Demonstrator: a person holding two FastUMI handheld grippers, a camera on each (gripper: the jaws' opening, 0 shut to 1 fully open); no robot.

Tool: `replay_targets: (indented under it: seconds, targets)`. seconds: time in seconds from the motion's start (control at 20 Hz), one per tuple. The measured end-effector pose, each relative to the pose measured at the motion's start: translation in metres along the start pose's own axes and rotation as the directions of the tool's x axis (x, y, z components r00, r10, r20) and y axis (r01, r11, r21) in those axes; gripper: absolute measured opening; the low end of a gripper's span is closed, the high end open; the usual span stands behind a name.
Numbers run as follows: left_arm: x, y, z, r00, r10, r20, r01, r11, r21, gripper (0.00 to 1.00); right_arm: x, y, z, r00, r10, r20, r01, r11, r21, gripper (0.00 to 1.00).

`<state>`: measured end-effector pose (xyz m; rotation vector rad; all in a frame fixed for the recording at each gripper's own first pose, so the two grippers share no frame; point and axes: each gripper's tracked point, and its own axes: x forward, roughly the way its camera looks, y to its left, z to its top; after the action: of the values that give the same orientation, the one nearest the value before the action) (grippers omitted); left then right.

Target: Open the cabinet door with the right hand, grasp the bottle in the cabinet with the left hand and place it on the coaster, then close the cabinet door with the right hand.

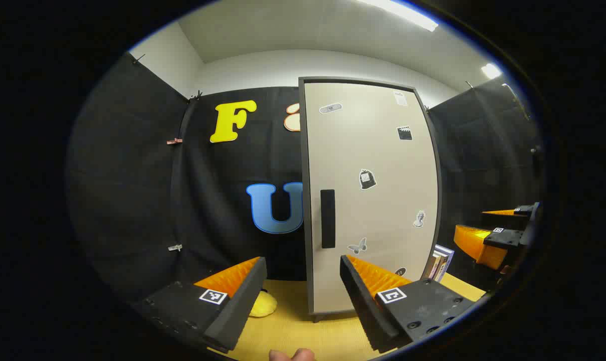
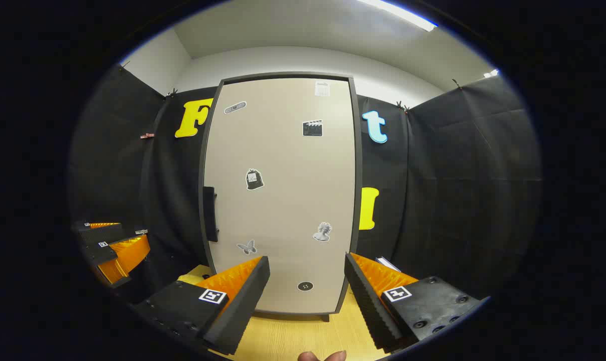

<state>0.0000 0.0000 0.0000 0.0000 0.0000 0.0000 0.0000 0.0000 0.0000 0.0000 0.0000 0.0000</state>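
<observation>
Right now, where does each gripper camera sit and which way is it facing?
Left gripper view: rides the left gripper, open, facing the shut cabinet door and its handle; a fingertip shows at the bottom; the right gripper sits at the right.
Right gripper view: rides the right gripper, open, squarely facing the door; the left gripper sits at the left.
Shared: door, handle, stickers, wooden tabletop.

place: recording booth | evidence: black cloth walls [image 2: 463,175], lone cabinet [image 2: 282,200]

Both views face the closed cabinet door [image 1: 370,195].
</observation>
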Motion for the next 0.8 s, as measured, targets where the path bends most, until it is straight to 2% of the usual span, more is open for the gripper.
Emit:
replay_targets:
  seconds: [0.8]
  targets:
    - [-0.0093, 0.0018, 0.0021, 1.0, -0.005, 0.013, 0.005, 1.0, 0.016, 0.93, -0.0098, 0.0061, 0.0004, 1.0, -0.001, -0.003, 0.001, 1.0, -0.006, 0.97]
